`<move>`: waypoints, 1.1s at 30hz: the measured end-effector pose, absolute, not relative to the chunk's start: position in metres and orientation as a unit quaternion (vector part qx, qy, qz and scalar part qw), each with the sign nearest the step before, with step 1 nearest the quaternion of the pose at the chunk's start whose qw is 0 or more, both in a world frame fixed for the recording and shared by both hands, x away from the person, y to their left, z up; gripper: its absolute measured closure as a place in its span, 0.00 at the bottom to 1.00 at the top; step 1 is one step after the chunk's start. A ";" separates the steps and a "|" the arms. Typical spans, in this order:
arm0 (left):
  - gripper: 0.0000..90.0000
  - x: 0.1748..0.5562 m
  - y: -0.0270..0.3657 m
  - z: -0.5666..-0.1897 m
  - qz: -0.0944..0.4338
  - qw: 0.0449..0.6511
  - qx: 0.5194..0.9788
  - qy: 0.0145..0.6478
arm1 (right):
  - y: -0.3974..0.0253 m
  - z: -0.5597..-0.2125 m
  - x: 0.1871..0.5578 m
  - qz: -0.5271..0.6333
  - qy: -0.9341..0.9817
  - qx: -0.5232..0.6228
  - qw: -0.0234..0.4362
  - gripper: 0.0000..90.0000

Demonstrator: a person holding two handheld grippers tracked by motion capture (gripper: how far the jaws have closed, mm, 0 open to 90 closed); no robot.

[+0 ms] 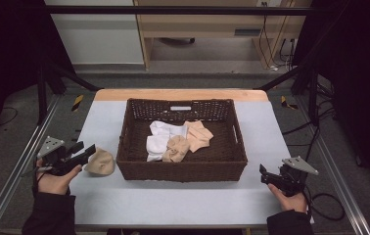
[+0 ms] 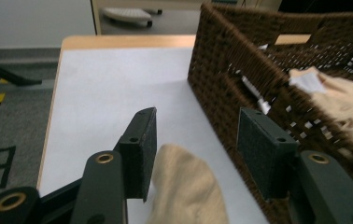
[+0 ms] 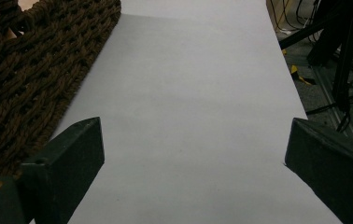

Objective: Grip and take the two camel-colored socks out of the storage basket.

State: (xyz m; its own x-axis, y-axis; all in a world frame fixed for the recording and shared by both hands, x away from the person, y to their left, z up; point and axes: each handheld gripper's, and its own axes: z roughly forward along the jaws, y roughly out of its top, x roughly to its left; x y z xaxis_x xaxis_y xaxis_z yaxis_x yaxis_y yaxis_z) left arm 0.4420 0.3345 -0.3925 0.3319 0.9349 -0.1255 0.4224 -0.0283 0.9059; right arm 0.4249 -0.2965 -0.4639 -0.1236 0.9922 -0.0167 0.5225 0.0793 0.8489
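A tan sock (image 1: 100,162) lies bunched on the grey table (image 1: 183,200), just left of the brown wicker basket (image 1: 181,169) and close to its near left corner. It is a rounded lump, so its long axis is hard to tell; in the left gripper view it (image 2: 186,186) tapers away from the camera.

The left gripper (image 1: 86,153) sits at the sock's left side. Its jaws stand apart, and in its own view the sock rises between them, touching or nearly touching the left pad (image 2: 139,154), with a clear gap to the right one, which is close to the basket wall (image 2: 221,88).

Inside the basket lie white socks (image 1: 159,138) and more tan ones (image 1: 197,134).

The right gripper (image 1: 264,175) hovers near the table's right front, jaws wide apart over bare table (image 3: 193,116), with the basket's side (image 3: 30,74) to its left. Open surface stretches ahead of the left gripper, along the basket's left side.
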 end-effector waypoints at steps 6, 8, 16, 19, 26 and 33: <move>0.50 0.438 0.323 -0.380 0.276 0.494 0.661 0.493 | -0.297 -0.464 0.425 0.359 0.658 0.576 0.327 0.06; 0.50 0.438 0.318 -0.376 0.279 0.500 0.660 0.487 | -0.296 -0.464 0.425 0.359 0.658 0.576 0.327 0.06; 0.50 0.440 0.296 -0.365 0.279 0.514 0.666 0.463 | -0.297 -0.464 0.426 0.360 0.655 0.578 0.327 0.06; 0.51 0.441 0.285 -0.360 0.279 0.519 0.671 0.449 | -0.297 -0.464 0.426 0.361 0.653 0.581 0.326 0.06; 0.50 0.450 0.258 -0.350 0.278 0.530 0.682 0.421 | -0.297 -0.464 0.426 0.359 0.653 0.581 0.327 0.06; 0.51 0.463 0.234 -0.343 0.276 0.528 0.694 0.404 | -0.298 -0.464 0.426 0.360 0.652 0.582 0.327 0.06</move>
